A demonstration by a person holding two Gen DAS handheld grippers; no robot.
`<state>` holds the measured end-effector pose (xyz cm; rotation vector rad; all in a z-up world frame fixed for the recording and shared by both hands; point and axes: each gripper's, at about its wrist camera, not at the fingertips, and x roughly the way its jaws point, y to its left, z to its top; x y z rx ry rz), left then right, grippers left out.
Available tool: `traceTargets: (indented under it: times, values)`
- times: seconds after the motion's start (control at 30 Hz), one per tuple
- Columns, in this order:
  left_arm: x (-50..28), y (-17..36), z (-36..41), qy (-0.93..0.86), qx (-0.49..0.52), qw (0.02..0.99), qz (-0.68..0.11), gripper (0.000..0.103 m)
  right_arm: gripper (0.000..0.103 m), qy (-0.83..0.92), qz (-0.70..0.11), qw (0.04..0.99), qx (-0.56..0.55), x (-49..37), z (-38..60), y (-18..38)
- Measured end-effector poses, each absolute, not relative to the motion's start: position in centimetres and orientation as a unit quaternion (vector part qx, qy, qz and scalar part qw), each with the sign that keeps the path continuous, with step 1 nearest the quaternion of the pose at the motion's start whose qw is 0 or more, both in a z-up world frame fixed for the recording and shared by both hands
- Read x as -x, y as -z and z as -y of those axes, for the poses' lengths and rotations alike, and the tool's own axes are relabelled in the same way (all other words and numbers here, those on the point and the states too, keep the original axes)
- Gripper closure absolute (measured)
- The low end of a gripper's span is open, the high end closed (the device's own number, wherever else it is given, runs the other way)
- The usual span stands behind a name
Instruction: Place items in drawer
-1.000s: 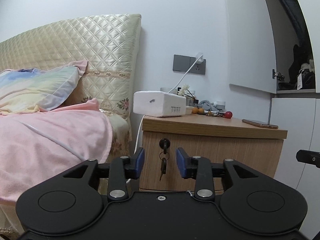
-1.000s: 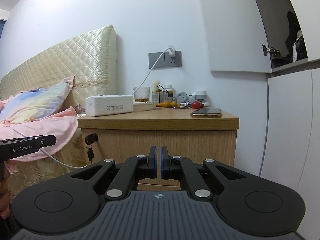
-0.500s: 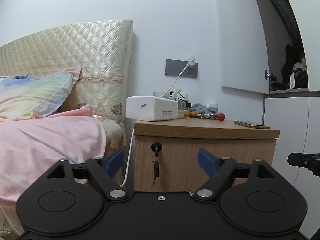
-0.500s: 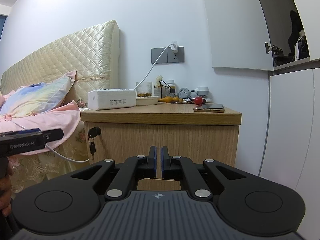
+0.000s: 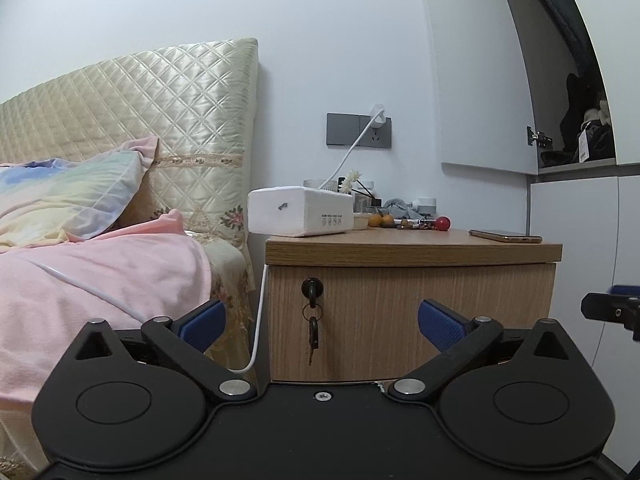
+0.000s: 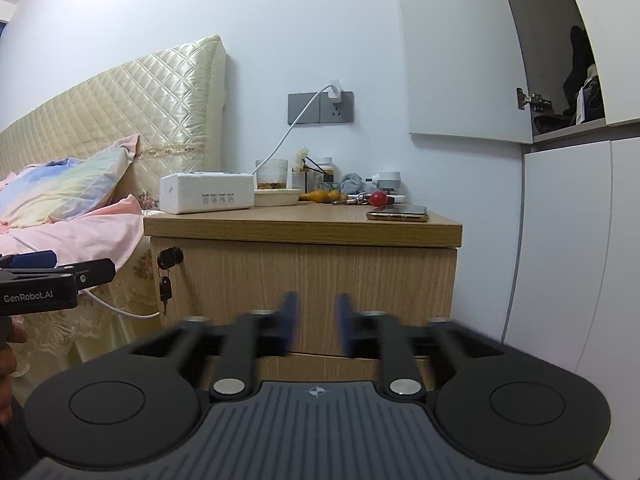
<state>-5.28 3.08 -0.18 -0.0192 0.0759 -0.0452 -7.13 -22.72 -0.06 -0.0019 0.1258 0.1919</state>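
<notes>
My left gripper (image 5: 322,320) is wide open and holds nothing. It points at the drawer (image 5: 412,320) front of the wooden nightstand (image 5: 412,248), near the key (image 5: 313,330) hanging from the lock at the drawer's top left corner. My right gripper (image 6: 313,326) looks blurry, with a gap between its fingers, and it holds nothing too. The drawer is closed. On the nightstand top, a white box (image 6: 207,192) sits at the left edge, a phone (image 6: 398,213) lies near the right front corner, and a red ball (image 6: 377,198) sits behind the phone.
</notes>
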Motion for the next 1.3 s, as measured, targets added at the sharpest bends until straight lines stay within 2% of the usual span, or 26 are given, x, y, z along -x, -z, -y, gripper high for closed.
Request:
traceTargets:
  times: [0.07, 0.33, 0.4, 0.5, 0.73, 1.3]
  values:
    - [5.27, 0.19, -3.09, 0.023, 0.009, 0.999, -0.039, 0.001, 0.024, -0.094, -0.061, 0.994, 0.001, 7.17, 22.75, 0.09]
    - [5.18, 0.16, -3.12, 0.023, 0.009, 0.999, -0.039, 0.001, 0.017, -0.089, -0.055, 0.995, 0.003, 7.33, 22.86, 0.2]
    - [5.16, 0.16, -3.13, 0.023, 0.009, 0.999, -0.04, 0.001, 0.01, -0.087, -0.054, 0.995, 0.004, 7.37, 22.89, 0.23]
    - [5.18, 0.15, -3.18, 0.021, 0.009, 0.999, -0.037, 0.001, 0.004, -0.088, -0.053, 0.995, 0.004, 7.35, 22.93, 0.25]
    - [5.49, 0.0, -3.39, 0.014, 0.014, 1.0, -0.023, 0.001, 0.0, -0.088, -0.055, 0.995, 0.005, 7.16, 23.02, 0.32]
    - [5.39, 0.01, -3.14, 0.013, 0.003, 1.0, -0.026, 0.001, 0.0, -0.087, -0.061, 0.994, 0.007, 6.7, 23.23, 0.49]
